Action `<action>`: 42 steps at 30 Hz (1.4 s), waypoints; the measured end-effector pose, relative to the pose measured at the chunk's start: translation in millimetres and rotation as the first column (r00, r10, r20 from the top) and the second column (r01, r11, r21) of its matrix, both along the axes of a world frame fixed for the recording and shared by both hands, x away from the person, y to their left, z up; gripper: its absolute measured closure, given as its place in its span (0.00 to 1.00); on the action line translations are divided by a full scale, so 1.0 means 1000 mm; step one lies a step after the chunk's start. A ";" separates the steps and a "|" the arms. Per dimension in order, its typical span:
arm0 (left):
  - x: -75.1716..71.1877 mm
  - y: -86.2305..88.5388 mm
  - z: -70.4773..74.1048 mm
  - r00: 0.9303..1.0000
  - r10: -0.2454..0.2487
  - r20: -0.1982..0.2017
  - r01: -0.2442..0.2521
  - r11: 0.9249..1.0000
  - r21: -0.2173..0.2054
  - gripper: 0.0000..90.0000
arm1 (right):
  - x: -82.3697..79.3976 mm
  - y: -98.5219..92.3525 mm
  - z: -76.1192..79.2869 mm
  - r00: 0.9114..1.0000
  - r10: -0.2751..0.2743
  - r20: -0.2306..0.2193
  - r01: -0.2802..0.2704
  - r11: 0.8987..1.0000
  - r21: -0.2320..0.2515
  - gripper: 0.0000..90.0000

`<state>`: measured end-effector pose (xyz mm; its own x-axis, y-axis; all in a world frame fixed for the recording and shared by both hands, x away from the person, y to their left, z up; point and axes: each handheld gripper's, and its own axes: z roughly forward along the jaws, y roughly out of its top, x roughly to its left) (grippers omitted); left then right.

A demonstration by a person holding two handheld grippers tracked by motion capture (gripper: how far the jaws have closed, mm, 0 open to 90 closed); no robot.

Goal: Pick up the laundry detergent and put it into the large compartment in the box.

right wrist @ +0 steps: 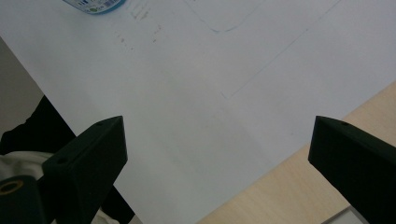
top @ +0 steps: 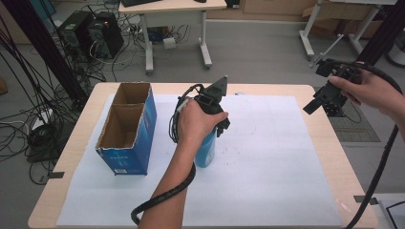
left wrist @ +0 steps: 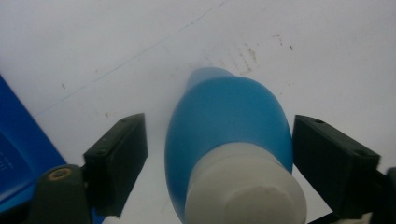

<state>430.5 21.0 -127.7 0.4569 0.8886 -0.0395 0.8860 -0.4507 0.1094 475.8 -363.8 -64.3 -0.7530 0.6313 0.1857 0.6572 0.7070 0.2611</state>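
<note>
Forearm and left tool (top: 216, 125) hide most of the blue bottle (top: 205, 151) mid-frame; jaws straddle it with a gap one side, no grip. Right tool (top: 329, 101) gapes empty, upper right.

I can read nothing: the print on the blue carton (top: 128, 161) and bottle label (right wrist: 95, 5) seems too blurred.

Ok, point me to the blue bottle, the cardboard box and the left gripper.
blue bottle (left wrist: 224, 116): left gripper view, on its blue body.
cardboard box (top: 143, 129): high view, on its blue side wall.
left gripper (left wrist: 217, 154): left gripper view, midway between its fingertips, either side of the bottle.
</note>
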 end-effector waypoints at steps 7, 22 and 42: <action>-0.005 -0.001 0.001 1.000 0.004 0.015 -0.004 1.000 -0.005 0.40 | -0.001 0.002 0.001 1.000 -0.001 0.005 0.001 1.000 -0.004 0.05; -0.012 0.003 0.001 0.999 0.003 0.039 -0.003 1.000 -0.016 0.42 | -0.006 0.004 0.004 1.000 0.002 0.011 -0.002 1.000 -0.003 0.05; -0.032 0.014 0.043 0.996 0.033 0.084 -0.030 0.999 -0.038 0.43 | -0.013 0.008 0.008 1.000 0.011 0.022 -0.011 1.000 -0.003 0.05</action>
<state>398.2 34.6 -84.7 0.4316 0.9014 -0.0345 0.8866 -0.4168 0.2004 463.2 -356.1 -56.1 -0.7637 0.6234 0.1676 0.6435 0.7150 0.2733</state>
